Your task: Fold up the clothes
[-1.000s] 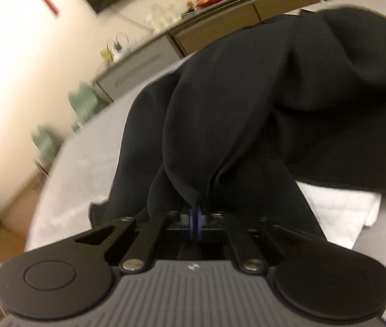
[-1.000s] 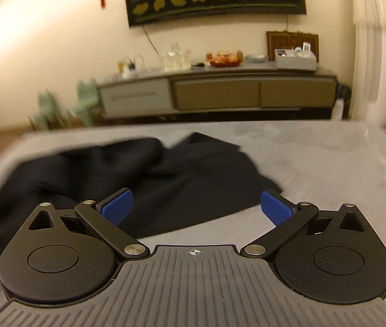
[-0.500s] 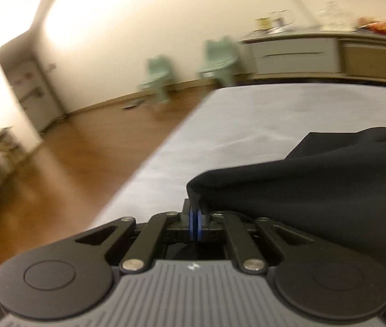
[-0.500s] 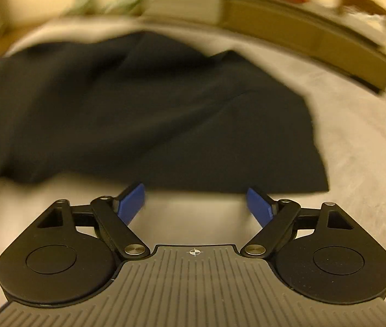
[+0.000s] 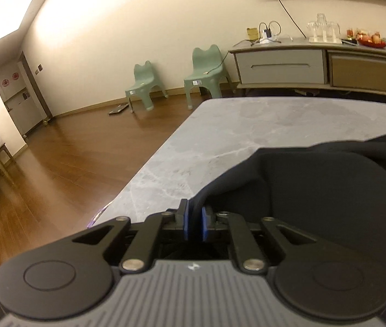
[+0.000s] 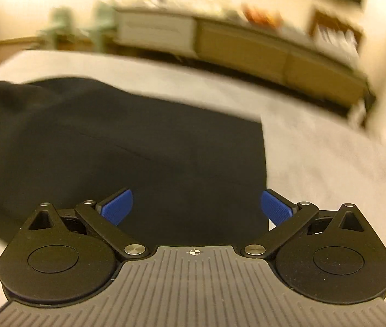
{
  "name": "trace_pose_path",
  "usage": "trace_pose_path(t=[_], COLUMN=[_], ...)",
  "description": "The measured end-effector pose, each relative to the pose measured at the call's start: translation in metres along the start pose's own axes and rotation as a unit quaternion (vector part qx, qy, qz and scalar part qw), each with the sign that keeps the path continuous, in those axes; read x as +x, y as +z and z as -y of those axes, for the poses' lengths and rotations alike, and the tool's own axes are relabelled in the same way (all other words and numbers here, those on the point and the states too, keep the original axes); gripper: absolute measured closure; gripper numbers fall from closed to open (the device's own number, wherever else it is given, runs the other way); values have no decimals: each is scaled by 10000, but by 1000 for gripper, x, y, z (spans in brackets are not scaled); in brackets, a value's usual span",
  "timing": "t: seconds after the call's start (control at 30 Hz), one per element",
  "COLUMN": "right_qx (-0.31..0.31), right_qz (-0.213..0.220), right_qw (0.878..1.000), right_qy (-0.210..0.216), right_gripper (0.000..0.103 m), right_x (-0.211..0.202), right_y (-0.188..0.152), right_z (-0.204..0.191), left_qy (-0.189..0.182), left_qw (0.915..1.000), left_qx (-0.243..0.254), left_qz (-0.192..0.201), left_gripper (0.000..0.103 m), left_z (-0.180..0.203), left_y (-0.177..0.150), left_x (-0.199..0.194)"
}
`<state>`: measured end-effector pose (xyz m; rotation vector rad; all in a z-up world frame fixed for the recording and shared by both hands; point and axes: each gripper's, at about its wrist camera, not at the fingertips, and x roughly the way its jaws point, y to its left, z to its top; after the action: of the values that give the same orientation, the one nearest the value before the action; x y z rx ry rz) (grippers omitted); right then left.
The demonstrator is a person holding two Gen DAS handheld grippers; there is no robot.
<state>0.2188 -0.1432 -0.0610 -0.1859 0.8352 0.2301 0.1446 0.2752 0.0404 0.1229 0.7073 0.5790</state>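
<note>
While the left gripper (image 5: 195,223) is easing its jaws apart, a fold of the black garment (image 5: 329,190) sits between its blue pads (image 5: 185,224), which are still nearly together on the cloth. The garment lies spread on the grey table (image 5: 247,136), its edge near the table's left side. The right gripper (image 6: 196,207) hangs over the same garment (image 6: 138,147) (this view is blurred), jaws spread wide and widening, nothing pinched between its pads (image 6: 116,208).
</note>
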Motion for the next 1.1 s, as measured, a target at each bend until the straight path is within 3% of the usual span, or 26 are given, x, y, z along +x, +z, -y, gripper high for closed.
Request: trace_pose_path(t=[0.13, 0.23, 0.3, 0.4, 0.5, 0.57, 0.6, 0.63, 0.7, 0.8, 0.9, 0.93, 1.03, 1.1], right_qx=[5, 111, 6, -762, -1502, -1704, -1653, -1547, -1282, -1121, -1332, -1312, -1229, -1271], right_qz=[-276, 0, 223, 420, 539, 562, 638, 666, 715, 924, 997, 1126, 2028, 2736], right_qw=[9955, 9947, 9902, 9827, 9807, 9797, 9804, 9820, 9856, 9874, 9859, 9849, 9710, 9514], right_qy=[902, 1025, 1381, 1633, 1128, 891, 866, 854, 842, 624, 173, 20, -310, -612], right_gripper=[11, 7, 3, 3, 6, 14, 21, 43, 68, 71, 99, 101, 103, 103], right_x=[5, -12, -20, -20, -12, -7, -6, -5, -2, -3, -1, -8, -63, -114], right_y=[-18, -22, -26, -32, -39, -41, -40, -38, -32, -27, -33, -32, -15, 4], right_z=[0, -3, -19, -58, -95, -107, -108, -108, -106, -105, -112, -112, -104, -101], left_qy=[-105, -247, -336, -720, -1335, -1622, -1763, -1832, -1783, -1743, -1667, -1650, -1563, -1425], left_qw=[9981, 9950, 9955, 9959, 9866, 9757, 9687, 9635, 9581, 9546, 9545, 9546, 9557, 9607], left_qx=[-544, -846, -712, -105, 672, 1221, 1493, 1693, 1992, 2211, 2266, 2259, 2158, 1930], left_qz=[265, 466, 537, 540, 647, 823, 910, 971, 1025, 971, 988, 1021, 1250, 1395], left_gripper=[96, 96, 96, 91, 87, 80, 68, 62, 56, 56, 56, 56, 56, 56], left_z=[-13, -18, -11, 12, 39, 57, 66, 74, 87, 100, 102, 101, 89, 82], left_y=[13, 20, 20, 16, 6, -3, -8, -13, -22, -29, -29, -28, -21, -15], left_x=[-10, -21, -27, -33, -46, -56, -62, -63, -64, -62, -59, -59, -65, -74])
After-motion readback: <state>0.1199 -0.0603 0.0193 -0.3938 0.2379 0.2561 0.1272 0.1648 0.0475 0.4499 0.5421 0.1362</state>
